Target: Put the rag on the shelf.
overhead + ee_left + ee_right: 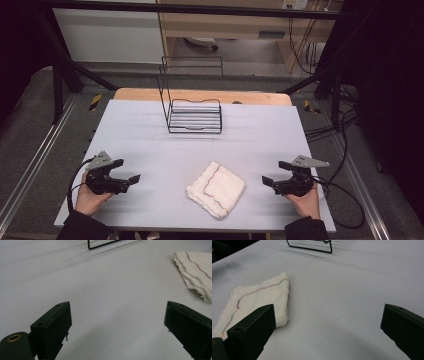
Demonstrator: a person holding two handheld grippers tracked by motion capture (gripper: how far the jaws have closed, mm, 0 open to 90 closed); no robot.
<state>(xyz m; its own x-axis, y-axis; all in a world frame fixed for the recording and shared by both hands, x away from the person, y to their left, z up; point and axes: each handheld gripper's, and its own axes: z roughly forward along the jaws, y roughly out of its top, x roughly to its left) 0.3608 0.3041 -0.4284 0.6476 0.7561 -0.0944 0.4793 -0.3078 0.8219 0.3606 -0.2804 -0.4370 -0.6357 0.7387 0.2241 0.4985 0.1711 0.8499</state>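
Left gripper (pixel 129 171) held low over the table (pixel 150 135) at the near left, pointing inward, jaws wide apart on nothing. Right gripper (pixel 274 172) mirrored at the near right, level, jaws likewise spread and empty. Folded white towel (pixel 216 189) flat between them, near the front edge. Black wire rack (pixel 194 114) well beyond.

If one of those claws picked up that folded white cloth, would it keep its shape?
Probably not: the folded white cloth looks soft, with wavy layered edges, so it would likely droop and unfold. It seems light, and pushed, it would probably bunch rather than slide.
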